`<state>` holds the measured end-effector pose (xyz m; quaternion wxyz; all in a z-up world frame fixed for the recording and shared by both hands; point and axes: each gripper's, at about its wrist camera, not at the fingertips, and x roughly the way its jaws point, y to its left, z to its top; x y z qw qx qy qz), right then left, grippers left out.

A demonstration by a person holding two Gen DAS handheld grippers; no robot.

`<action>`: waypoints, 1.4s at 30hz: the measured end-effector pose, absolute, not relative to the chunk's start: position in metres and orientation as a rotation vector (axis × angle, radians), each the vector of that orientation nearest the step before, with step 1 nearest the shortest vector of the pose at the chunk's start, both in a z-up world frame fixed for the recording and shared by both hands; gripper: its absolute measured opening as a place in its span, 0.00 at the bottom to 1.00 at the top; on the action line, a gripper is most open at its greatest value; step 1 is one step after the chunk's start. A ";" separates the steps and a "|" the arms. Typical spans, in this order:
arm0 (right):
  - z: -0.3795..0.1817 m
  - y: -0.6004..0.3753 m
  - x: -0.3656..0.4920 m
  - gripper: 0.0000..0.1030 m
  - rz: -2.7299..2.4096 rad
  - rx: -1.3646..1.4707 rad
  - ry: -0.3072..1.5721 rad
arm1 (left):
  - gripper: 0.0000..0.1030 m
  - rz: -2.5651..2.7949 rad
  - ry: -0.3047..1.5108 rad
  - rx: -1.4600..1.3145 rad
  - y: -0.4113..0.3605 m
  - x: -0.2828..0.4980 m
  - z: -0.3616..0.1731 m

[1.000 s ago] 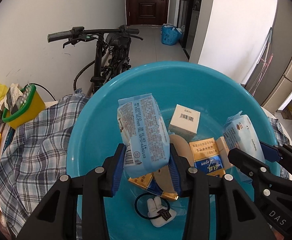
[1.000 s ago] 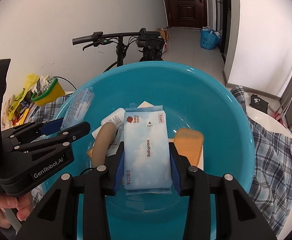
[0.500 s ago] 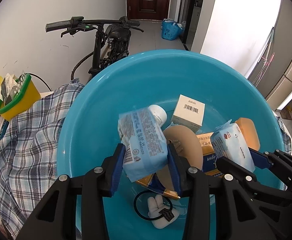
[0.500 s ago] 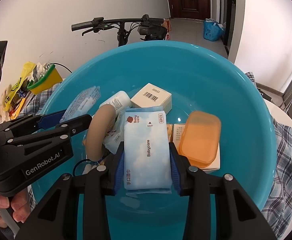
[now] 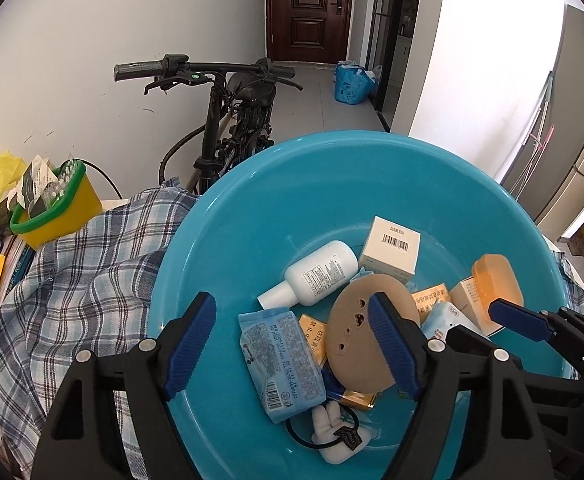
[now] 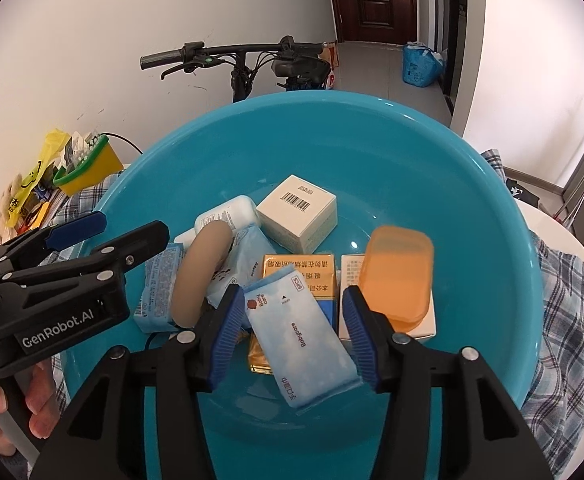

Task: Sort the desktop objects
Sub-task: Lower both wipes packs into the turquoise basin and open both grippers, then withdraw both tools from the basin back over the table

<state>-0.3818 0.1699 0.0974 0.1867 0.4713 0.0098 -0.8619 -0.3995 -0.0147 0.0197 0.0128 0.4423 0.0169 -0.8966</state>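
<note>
Left gripper (image 5: 292, 344): jaws have just been opening and now stand wide apart over the basin; a blue wipes pack (image 5: 282, 360) lies between them, clear of both pads, resting on the pile.
Right gripper (image 6: 288, 330): jaws have just been opening; a pale blue tissue pack (image 6: 302, 336) lies tilted between them, with a gap at each pad.
Basin (image 6: 472, 184): big blue tub on a desk covered by a checked cloth (image 5: 76, 280); it holds all the sorted things.
White bottle (image 5: 318, 274): lying on its side, cap towards the left pack, just beside the white box.
White box (image 6: 298, 212): barcode up, at the far side of the pile.
Tan disc (image 5: 356, 328): leaning among the packs, partly behind the left gripper's right jaw.
Orange soap case (image 6: 400, 276): on top of a pale carton, just right of the right gripper.
Yellow-and-blue carton (image 6: 300, 272): flat beneath the tissue pack.
Hair tie with white charm (image 5: 332, 436): on the basin floor, nearest the left camera.
Yellow bin (image 5: 58, 212): on the desk, well left of the basin.
Bicycle (image 5: 232, 112): against the wall beyond the desk.
</note>
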 end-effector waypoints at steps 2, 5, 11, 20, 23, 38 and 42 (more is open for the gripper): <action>0.099 0.172 -0.379 0.57 -2.445 1.320 0.043 | 0.78 -2.800 0.016 1.348 -0.017 -0.396 0.020; 0.105 0.175 -0.373 0.60 -2.495 1.262 0.104 | 0.78 -2.850 0.020 1.299 -0.021 -0.386 0.025; 0.123 0.190 -0.360 0.61 -2.551 1.106 0.061 | 0.78 -2.960 -0.001 1.121 -0.019 -0.363 0.047; 0.164 0.204 -0.301 1.00 -2.756 0.627 0.106 | 0.89 -3.162 -0.076 0.507 -0.010 -0.291 0.088; 0.171 0.206 -0.284 1.00 -2.776 0.535 0.126 | 1.00 -3.188 -0.087 0.366 -0.007 -0.271 0.099; 0.205 0.217 -0.223 1.00 -2.728 0.426 0.141 | 1.00 -3.270 0.093 0.370 -0.020 -0.214 0.121; 0.203 0.219 -0.211 1.00 -2.728 0.416 0.133 | 1.00 -3.272 0.042 0.410 -0.014 -0.198 0.122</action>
